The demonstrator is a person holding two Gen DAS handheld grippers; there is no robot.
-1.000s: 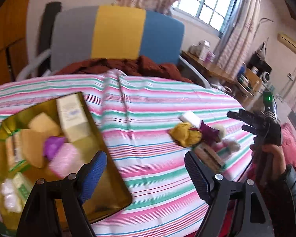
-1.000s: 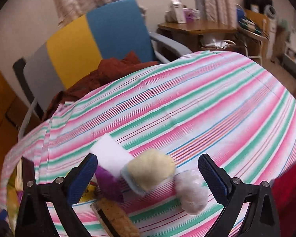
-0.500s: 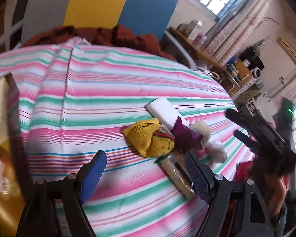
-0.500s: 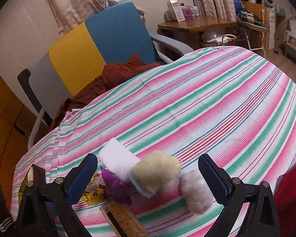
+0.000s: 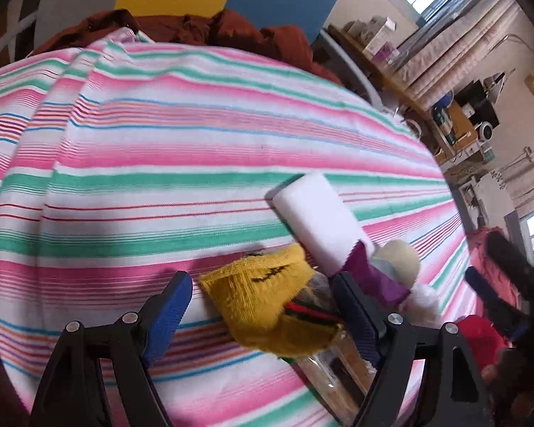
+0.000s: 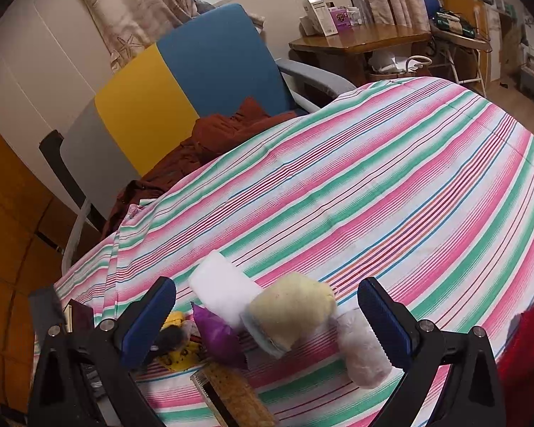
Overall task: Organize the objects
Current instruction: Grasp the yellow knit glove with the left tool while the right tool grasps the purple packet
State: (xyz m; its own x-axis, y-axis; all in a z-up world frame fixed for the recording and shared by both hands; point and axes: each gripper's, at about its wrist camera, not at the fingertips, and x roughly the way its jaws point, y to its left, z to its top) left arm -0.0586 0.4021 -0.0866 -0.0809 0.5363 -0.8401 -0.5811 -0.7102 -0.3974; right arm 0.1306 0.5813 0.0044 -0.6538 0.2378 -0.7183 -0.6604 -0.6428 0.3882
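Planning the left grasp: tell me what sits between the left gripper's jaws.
In the left wrist view, the yellow knitted sock lies between the open left gripper's jaws.

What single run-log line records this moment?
left hand-held gripper: open, straddling yellow sock | right hand-held gripper: open, over pale sponge | white block: untouched on striped cloth

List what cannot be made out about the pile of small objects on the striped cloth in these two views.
- Cracker packet: right wrist view, cut off by the bottom edge; length unknown.
- Yellow knitted item: left wrist view, covers what lies beneath it; only red and dark bits show.
- Purple wrapper: left wrist view, partly behind the left gripper finger; contents unseen.
- Right gripper: left wrist view, blurred.
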